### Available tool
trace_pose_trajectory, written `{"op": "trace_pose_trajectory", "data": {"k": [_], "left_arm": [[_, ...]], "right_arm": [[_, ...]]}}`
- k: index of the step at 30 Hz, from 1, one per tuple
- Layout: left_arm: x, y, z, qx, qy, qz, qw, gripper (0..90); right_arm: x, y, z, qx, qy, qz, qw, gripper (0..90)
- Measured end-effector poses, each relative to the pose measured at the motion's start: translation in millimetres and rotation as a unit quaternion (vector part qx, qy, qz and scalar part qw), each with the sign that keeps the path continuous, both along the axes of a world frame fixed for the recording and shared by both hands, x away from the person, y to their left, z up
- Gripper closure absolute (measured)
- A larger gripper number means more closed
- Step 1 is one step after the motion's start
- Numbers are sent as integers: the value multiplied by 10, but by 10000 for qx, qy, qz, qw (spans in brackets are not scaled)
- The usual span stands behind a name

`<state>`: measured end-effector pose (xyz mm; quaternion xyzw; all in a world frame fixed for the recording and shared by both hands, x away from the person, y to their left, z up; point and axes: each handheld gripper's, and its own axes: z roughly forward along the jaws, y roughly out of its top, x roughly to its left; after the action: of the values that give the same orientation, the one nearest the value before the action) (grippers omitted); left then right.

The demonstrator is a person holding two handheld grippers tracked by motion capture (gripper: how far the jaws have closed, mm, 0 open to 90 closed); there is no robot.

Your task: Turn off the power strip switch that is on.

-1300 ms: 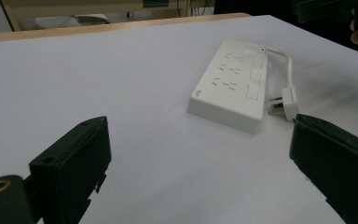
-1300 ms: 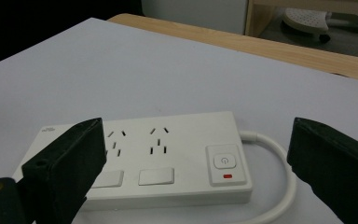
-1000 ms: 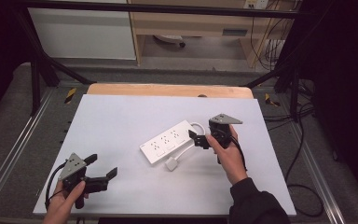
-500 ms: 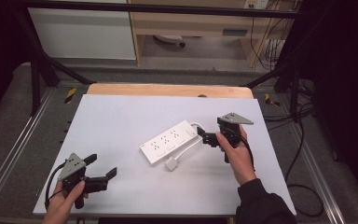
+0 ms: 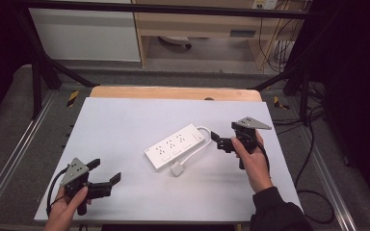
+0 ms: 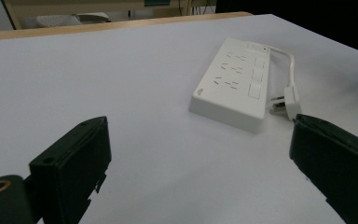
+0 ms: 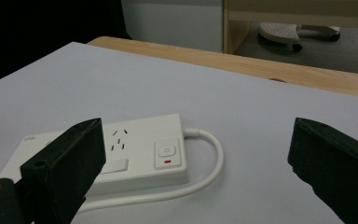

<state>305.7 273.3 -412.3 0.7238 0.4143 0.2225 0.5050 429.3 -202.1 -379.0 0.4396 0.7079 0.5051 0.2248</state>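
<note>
A white power strip (image 5: 176,146) lies flat and slantwise at the middle of the white table (image 5: 125,120), its short cable (image 5: 200,144) looping round to a white plug (image 5: 177,168) beside it. The strip (image 6: 235,84) and plug (image 6: 286,100) lie ahead of the left gripper's jaws. My left gripper (image 5: 105,173) is open near the front left corner, empty. My right gripper (image 5: 220,139) is open just right of the strip's switch end (image 7: 167,154), apart from it and holding nothing.
A wooden strip (image 5: 173,92) edges the table's far side. Black frame bars (image 5: 43,67) and metal rails (image 5: 9,163) flank the table. Cables (image 5: 313,139) hang off to the right. A white cabinet (image 5: 86,33) stands behind.
My right gripper has drawn back to the right, away from the power strip's cable end. The left gripper has stayed put.
</note>
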Motion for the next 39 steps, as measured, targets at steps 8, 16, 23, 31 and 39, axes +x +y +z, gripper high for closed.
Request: {"op": "trace_pose_trajectory", "data": {"k": [8,16,23,31,39], "left_arm": [[0,0,0,2,-2,-2,10000,52],[1,-1,-1,10,3,1,10000,53],[2,0,-3,15,8,5,10000,53],[0,-1,-1,21,5,-6,10000,54],[-5,-5,0,15,5,-9,10000,54]], "right_arm": [[-73,-130,49,109,-58,-66,9999,44],[-174,-271,107,149,-164,-141,9997,42],[-277,-394,133,164,-222,-203,9994,40],[-426,-600,151,192,-339,-352,9986,40],[-619,-776,104,288,-473,-415,9976,32]]}}
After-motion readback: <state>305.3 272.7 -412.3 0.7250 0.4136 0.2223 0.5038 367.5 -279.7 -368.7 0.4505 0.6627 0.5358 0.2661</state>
